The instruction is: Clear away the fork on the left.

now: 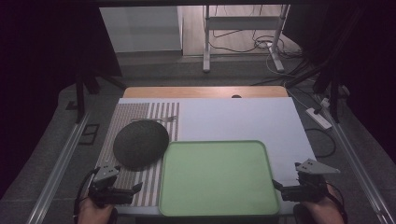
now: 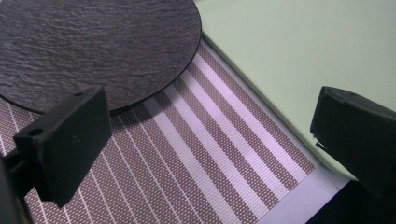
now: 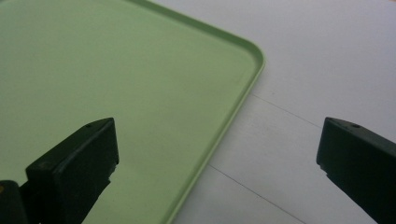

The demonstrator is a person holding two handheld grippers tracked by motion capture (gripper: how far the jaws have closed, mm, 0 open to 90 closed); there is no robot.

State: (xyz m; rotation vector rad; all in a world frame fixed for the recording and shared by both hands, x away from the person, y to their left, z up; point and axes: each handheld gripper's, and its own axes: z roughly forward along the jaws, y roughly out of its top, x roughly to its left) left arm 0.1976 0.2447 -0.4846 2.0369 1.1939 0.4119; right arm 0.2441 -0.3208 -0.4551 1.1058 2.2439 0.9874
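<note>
A dark round slate plate [image 1: 140,143] [image 2: 93,46] lies on a brown-and-white striped placemat [image 1: 140,112] [image 2: 187,154] at the left of the table. Beside it, a bare light-green tray [image 1: 217,177] [image 2: 289,46] [image 3: 116,70] takes up the front middle. My left gripper [image 1: 122,179] [image 2: 210,140] hovers open over the placemat's front corner, just short of the plate, with nothing between its jaws. At the tray's front right corner my right gripper [image 1: 287,176] [image 3: 215,149] is open too, straddling the tray rim, nothing held.
A white sheet [image 1: 233,116] [image 3: 317,70] covers the table around the tray. A wooden table edge [image 1: 205,92] shows at the back. On the floor lie a power strip [image 1: 319,117] and cables at right, with a metal stand [image 1: 206,46] behind.
</note>
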